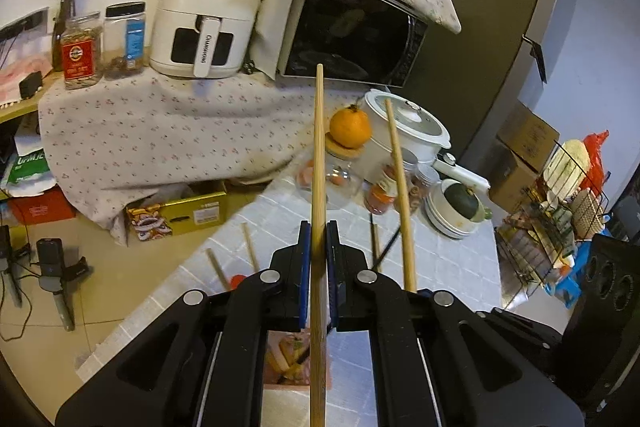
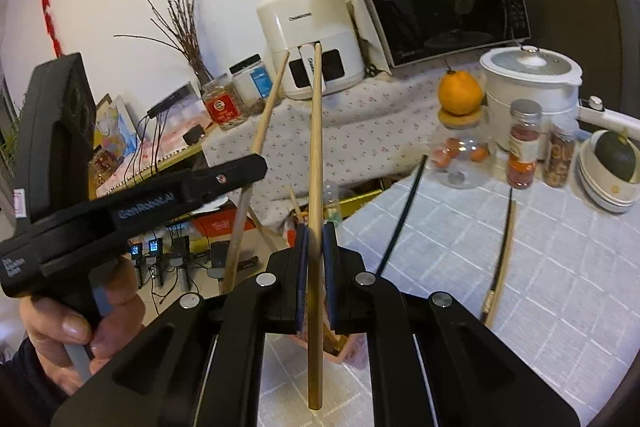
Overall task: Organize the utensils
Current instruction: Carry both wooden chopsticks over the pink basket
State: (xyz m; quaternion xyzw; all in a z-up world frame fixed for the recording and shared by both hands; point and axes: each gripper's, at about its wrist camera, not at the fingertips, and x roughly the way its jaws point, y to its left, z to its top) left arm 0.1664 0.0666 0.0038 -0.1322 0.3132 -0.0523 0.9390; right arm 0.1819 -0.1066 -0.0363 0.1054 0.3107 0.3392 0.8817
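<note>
I have both tongs clamped, the left gripper [image 1: 319, 239] and right gripper [image 2: 315, 239] each on one chopstick [image 1: 319, 155], lifted clear above the pink holder [image 2: 340, 347] for dropping in. Beyond the holder, black chopsticks [image 2: 404, 211] lie on the table [image 2: 520, 267], waiting.

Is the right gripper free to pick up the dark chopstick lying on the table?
Probably not yet: the right gripper is shut on a wooden chopstick. The dark chopstick itself lies uncovered on the table.
</note>
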